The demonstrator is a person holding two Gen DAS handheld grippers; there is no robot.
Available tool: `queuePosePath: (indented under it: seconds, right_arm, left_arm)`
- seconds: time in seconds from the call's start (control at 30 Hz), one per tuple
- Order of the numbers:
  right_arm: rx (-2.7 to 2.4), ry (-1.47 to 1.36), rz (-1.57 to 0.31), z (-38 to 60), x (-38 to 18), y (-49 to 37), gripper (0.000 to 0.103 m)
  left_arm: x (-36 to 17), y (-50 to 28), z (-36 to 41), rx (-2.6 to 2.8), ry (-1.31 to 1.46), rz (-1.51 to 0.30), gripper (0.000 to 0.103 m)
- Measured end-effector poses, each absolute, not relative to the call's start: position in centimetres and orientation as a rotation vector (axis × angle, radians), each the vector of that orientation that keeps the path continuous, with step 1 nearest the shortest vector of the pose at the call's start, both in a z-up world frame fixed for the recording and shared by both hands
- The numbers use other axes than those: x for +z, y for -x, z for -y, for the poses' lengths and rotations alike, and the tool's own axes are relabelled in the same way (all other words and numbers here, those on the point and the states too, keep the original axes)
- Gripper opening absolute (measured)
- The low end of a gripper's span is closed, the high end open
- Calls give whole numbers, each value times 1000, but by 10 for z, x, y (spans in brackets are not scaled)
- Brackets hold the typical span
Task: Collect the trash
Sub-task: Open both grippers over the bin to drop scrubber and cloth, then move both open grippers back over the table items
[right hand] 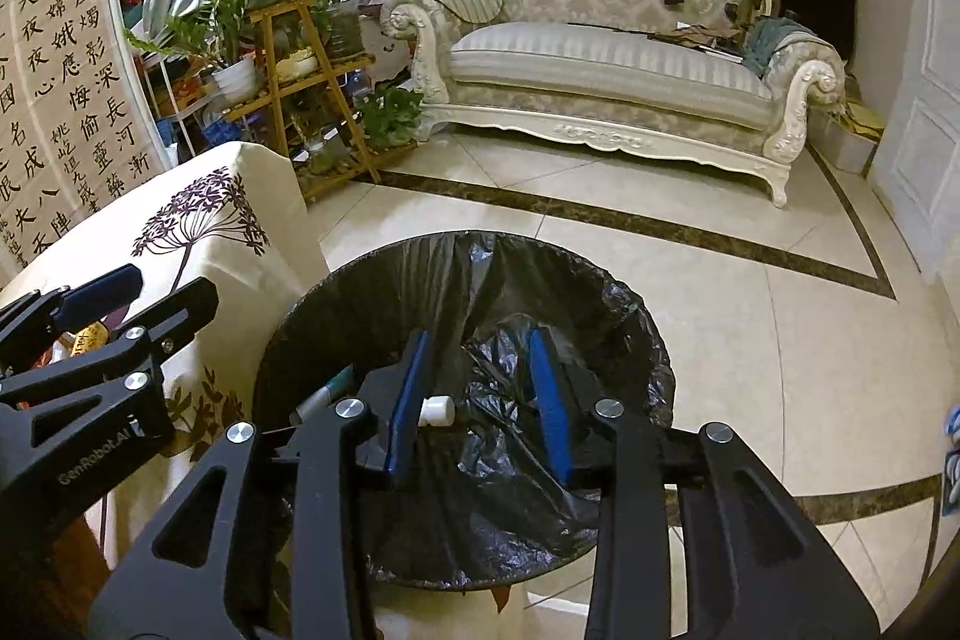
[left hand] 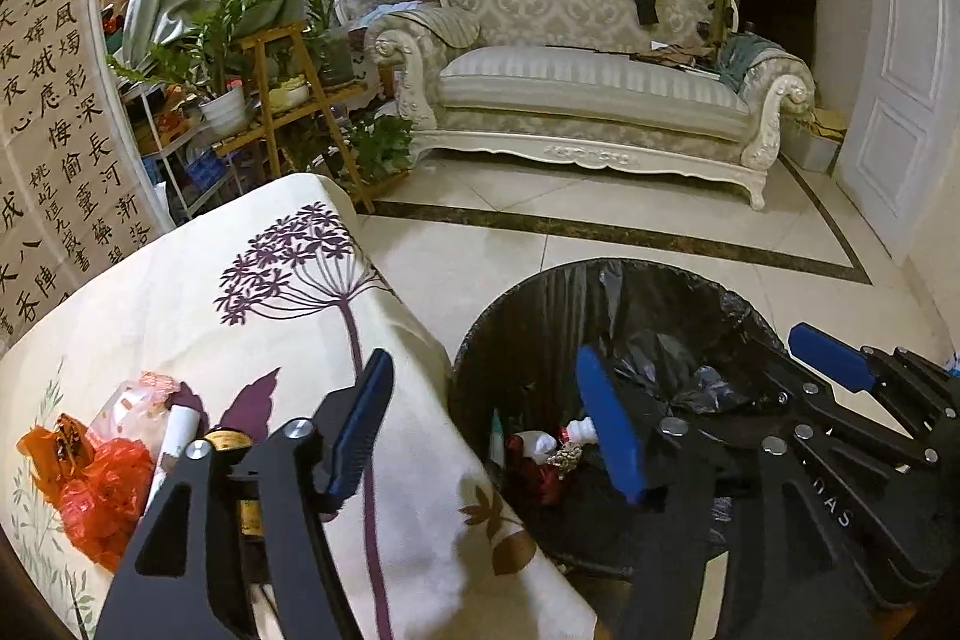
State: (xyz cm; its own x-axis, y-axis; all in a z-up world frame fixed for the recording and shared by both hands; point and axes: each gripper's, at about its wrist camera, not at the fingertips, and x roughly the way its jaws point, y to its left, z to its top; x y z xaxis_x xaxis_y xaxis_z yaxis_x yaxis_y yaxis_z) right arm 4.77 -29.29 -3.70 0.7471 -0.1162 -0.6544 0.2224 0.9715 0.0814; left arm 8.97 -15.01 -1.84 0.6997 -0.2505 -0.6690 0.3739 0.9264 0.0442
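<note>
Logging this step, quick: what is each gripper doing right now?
Left gripper: open, holding nothing, at the table edge beside the trash bin.
Right gripper: open, empty, over the trash bin.

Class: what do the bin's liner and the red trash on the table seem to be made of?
Bin liner: thin black plastic film, probably; glossy, crinkled, folded over the rim.
Red trash: translucent plastic wrapper or bag, apparently; crumpled and shiny, lying on the tablecloth.

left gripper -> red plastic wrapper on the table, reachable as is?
Probably yes. The left gripper is open and empty at the table edge, and the red plastic wrapper lies just to its left on the tablecloth; nothing covers it, only a white tube beside it.
</note>
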Motion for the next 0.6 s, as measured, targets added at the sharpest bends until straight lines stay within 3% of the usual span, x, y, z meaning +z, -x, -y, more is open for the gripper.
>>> queuePosePath:
  seconds: [0.1, 0.6]
  right_arm:
    - [-186, -158, -700, 290, -36, -44, 42]
    - [-121, -161, -713, 253, -35, -25, 43]
  left_arm:
    - [-14, -84, 142, -332, -175, -704, 69]
    - [-7, -52, 76, -211, -116, -724, 73]
